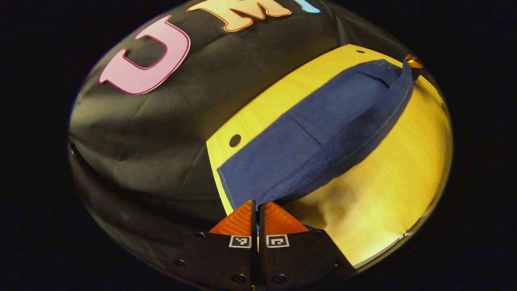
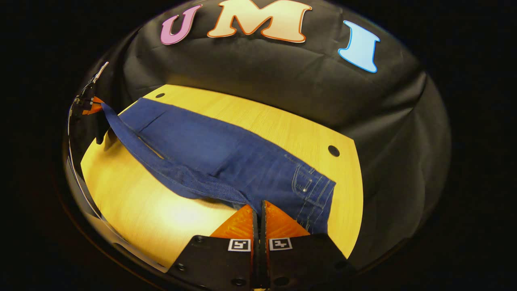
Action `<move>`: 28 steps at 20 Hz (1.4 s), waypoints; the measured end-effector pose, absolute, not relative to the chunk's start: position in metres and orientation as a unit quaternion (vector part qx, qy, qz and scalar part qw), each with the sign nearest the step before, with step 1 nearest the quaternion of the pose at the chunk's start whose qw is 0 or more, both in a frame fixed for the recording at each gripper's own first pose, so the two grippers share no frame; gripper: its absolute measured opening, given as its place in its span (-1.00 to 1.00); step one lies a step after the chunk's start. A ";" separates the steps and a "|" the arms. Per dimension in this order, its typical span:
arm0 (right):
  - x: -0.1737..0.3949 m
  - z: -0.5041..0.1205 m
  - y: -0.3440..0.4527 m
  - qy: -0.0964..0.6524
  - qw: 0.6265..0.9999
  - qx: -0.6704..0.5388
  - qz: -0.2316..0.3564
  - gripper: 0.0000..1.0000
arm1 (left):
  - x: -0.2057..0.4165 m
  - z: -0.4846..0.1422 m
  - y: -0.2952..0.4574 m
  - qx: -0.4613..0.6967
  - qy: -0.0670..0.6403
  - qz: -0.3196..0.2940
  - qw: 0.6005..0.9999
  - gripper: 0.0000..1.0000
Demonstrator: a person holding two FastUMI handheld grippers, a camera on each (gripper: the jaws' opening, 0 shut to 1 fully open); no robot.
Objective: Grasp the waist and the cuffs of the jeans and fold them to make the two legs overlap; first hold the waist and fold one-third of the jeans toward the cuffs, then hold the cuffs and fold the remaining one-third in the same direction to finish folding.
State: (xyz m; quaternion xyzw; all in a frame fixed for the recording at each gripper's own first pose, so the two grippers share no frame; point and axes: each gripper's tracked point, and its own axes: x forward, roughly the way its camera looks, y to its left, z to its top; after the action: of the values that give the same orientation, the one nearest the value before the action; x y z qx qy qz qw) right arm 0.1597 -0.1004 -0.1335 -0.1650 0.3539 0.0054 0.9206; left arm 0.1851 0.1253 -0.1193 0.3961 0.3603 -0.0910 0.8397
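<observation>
The left gripper [image 1: 257, 204] is clenched on the cuff end of the jeans [image 1: 319, 133], lifting one leg's edge above the table [image 1: 387, 182]. The jeans stretch along the table's far edge. The right gripper [image 2: 258, 206] is clenched on the waist end, near the right edge.

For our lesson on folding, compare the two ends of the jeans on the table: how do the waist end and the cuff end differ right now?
The waist end shows a pocket and stitching; the cuff end is plain denim with a hem. The right gripper is shut on the waist edge; the left gripper is shut on the cuff edge. Both ends have their near edge lifted off the wooden table while the far leg lies flat.
</observation>
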 end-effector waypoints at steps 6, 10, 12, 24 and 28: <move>0.243 -0.149 -0.113 0.352 0.928 -0.123 -0.010 -1.00 | 0.259 -0.149 0.115 0.342 0.351 -0.055 0.870 -1.00; 0.292 -0.187 -0.119 0.374 0.919 -0.124 0.002 -1.00 | 0.298 -0.179 0.112 0.342 0.359 -0.041 0.867 -1.00; 0.307 -0.211 -0.121 0.388 0.915 -0.112 0.006 -1.00 | 0.311 -0.193 0.115 0.369 0.366 -0.039 0.854 -1.00; 0.315 -0.220 -0.144 0.389 0.916 -0.093 -0.012 -0.26 | 0.328 -0.213 0.111 0.314 0.331 0.002 0.890 0.90; 0.302 -0.196 -0.153 0.363 0.931 -0.036 -0.009 1.00 | 0.336 -0.206 0.097 0.176 0.295 -0.021 0.939 0.91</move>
State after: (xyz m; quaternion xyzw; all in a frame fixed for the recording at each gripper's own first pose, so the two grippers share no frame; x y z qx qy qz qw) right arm 0.3019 -0.1529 -0.1964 -0.0360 0.3626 -0.0088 0.9312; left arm 0.3361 0.0966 -0.2057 0.1763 0.2949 -0.0208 0.9389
